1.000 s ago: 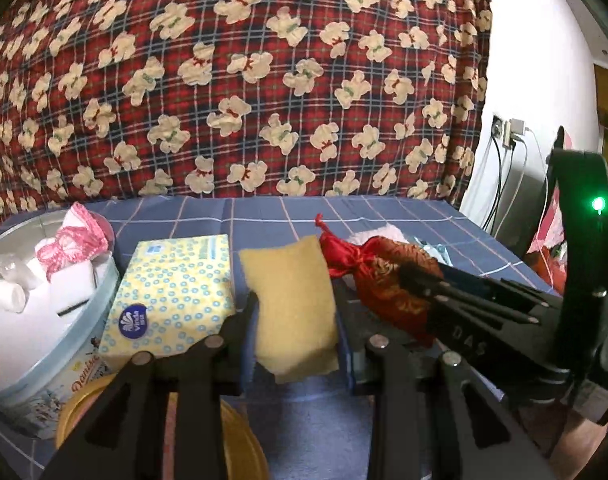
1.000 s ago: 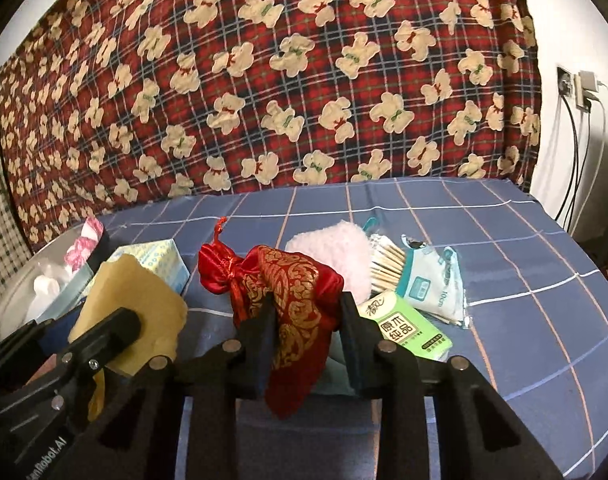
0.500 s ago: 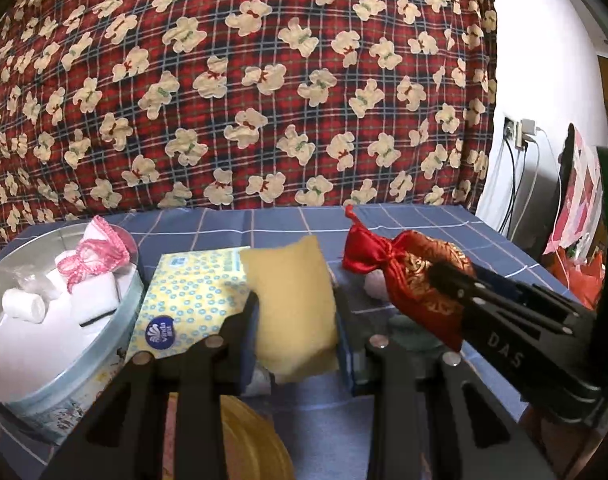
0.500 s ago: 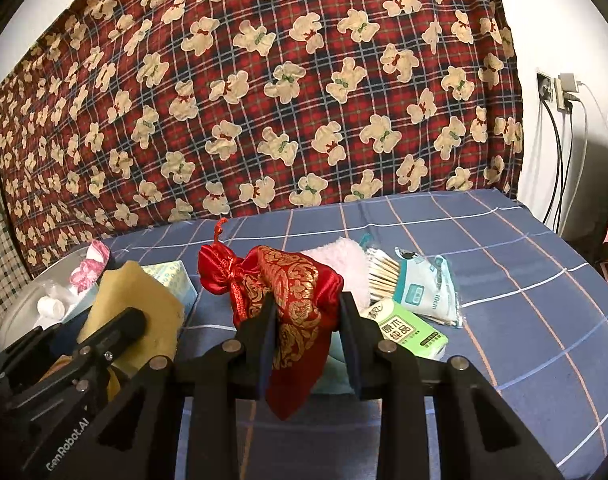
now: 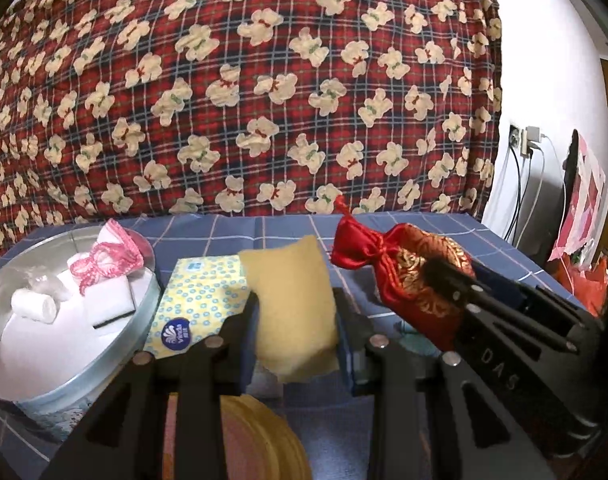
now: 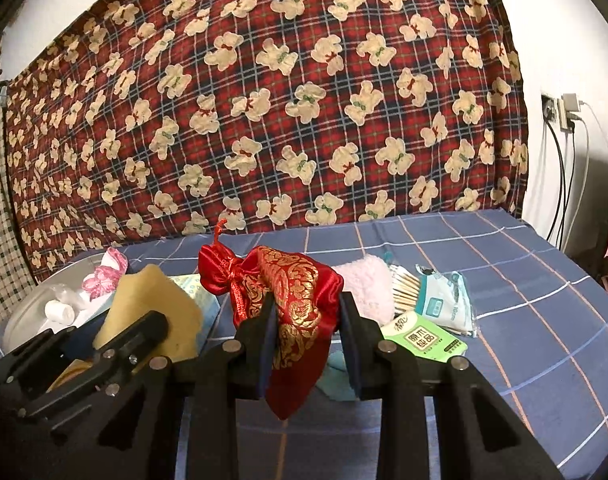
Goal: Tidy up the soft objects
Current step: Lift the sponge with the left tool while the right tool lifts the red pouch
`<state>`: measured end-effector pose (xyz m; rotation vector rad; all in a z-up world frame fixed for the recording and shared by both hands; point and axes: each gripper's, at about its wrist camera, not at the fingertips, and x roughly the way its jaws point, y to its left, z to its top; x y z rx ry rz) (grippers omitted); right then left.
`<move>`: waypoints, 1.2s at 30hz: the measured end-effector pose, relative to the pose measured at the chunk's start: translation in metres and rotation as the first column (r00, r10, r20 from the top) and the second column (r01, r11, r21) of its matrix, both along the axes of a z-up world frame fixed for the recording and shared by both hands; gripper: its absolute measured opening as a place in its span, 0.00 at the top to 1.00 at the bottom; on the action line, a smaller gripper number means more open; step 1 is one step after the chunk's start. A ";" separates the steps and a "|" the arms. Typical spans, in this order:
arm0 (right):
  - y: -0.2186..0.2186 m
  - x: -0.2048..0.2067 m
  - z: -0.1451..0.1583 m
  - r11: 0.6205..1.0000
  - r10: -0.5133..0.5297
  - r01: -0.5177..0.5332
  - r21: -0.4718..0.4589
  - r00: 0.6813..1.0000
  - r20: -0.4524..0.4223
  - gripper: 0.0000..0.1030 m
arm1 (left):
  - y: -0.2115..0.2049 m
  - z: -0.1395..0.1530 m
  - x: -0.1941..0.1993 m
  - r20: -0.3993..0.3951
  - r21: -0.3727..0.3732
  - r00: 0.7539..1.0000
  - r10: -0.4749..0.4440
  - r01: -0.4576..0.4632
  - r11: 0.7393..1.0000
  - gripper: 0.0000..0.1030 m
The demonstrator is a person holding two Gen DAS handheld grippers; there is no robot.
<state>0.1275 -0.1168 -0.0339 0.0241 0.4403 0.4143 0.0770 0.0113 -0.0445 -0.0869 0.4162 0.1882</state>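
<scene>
While my left claw (image 5: 295,336) is gripping the yellow sponge (image 5: 289,304) and my right claw (image 6: 306,336) is clamping the red pouch (image 6: 287,300), I am aiming both toward the round tin (image 5: 103,344) at ten o'clock, holding them level so nothing slips.

Counts: 1 yellow sponge (image 5: 293,304), 1 red brocade pouch (image 6: 287,300), 1 tissue pack (image 5: 195,304), 1 round tin (image 5: 83,364) that held 1 pink lace bag (image 5: 107,258), 1 pink fluffy pad (image 6: 368,284), 1 cotton swab bundle (image 6: 404,286), 1 blue-white sachet (image 6: 446,300), 1 green packet (image 6: 422,340), 2 grippers were in view
</scene>
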 end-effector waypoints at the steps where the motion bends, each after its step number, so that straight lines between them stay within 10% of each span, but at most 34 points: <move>1: 0.000 -0.001 0.001 1.000 -0.001 0.001 0.000 1.000 0.005 0.69 | -0.002 0.001 -0.002 0.012 0.008 1.000 -0.002 0.002 1.000 0.70; 36: 0.000 -0.015 0.005 0.998 0.022 -0.024 0.059 0.999 0.043 0.69 | 0.007 0.010 -0.022 0.112 0.078 0.988 0.105 -0.114 0.990 0.70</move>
